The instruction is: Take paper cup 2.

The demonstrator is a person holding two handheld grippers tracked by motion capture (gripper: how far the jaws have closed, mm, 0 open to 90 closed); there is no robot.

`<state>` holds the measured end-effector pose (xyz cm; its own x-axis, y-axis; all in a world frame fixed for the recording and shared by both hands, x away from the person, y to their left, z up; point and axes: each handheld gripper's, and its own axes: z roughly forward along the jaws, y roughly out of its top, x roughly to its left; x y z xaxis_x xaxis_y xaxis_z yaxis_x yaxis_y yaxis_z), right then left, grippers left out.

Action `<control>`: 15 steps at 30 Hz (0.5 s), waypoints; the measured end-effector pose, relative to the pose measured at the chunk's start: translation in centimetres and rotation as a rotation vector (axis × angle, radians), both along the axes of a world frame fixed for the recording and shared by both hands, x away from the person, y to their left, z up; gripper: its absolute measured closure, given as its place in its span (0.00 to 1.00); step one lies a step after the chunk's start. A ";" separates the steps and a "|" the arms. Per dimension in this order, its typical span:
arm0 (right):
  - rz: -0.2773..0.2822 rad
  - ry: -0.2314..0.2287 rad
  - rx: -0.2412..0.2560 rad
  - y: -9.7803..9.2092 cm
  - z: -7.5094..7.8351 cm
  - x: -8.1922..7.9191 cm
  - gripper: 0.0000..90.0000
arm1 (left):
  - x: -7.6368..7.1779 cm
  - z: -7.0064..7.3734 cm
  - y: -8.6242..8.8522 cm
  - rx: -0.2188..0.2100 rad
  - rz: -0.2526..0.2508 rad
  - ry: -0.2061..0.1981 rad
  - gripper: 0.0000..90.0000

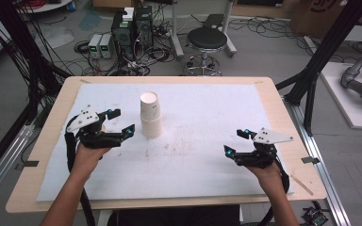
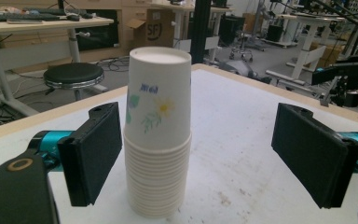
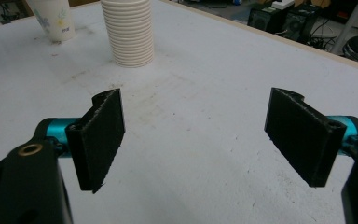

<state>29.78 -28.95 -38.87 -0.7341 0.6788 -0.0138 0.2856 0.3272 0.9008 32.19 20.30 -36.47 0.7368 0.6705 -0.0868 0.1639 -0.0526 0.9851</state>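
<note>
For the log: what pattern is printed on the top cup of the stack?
A yellow daisy with green leaves and blue text on the white top cup, clearest in the left gripper view.

Black stool (image 1: 207,40): on the floor past the table (image 1: 274,101), ahead-right of the left gripper (image 1: 122,121). Computer towers (image 1: 133,28): on the floor, straight ahead of it.

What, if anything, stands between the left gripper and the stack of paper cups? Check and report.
Nothing visible does. The left gripper is open, its jaws spread to either side of the stack of paper cups without touching it, and only bare white table cover lies between them. A single paper cup stands apart, off that path.
</note>
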 end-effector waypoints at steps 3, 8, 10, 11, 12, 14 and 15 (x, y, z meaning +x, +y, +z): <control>-0.002 -0.001 0.005 -0.1 0.0 -0.1 0.23 | 0.7 0.7 -0.4 0.025 0.008 0.004 0.18; -0.008 0.000 0.003 -0.3 0.0 -0.4 0.23 | 1.9 1.4 -0.8 0.043 0.017 0.023 0.18; -0.010 -0.006 0.005 -0.4 0.1 -0.5 0.23 | 2.3 1.5 -1.0 0.044 0.014 0.032 0.18; -0.013 -0.006 0.004 -0.5 0.1 -0.5 0.23 | 2.5 1.6 -1.1 0.054 0.018 0.035 0.18; -0.013 -0.008 0.003 -0.5 0.1 -0.5 0.23 | 2.7 1.7 -1.3 0.057 0.020 0.039 0.18; -0.017 -0.004 0.007 -0.6 0.1 -0.6 0.23 | 3.2 2.0 -1.7 0.065 0.018 0.041 0.18; -0.018 -0.003 0.008 -0.6 0.1 -0.6 0.23 | 3.4 2.1 -1.8 0.073 0.020 0.040 0.18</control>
<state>29.20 -29.53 -38.78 -0.7221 0.6917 -0.0107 0.2886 0.3153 0.9041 35.59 18.51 -34.37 0.7199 0.6909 -0.0658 0.2046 -0.1208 0.9714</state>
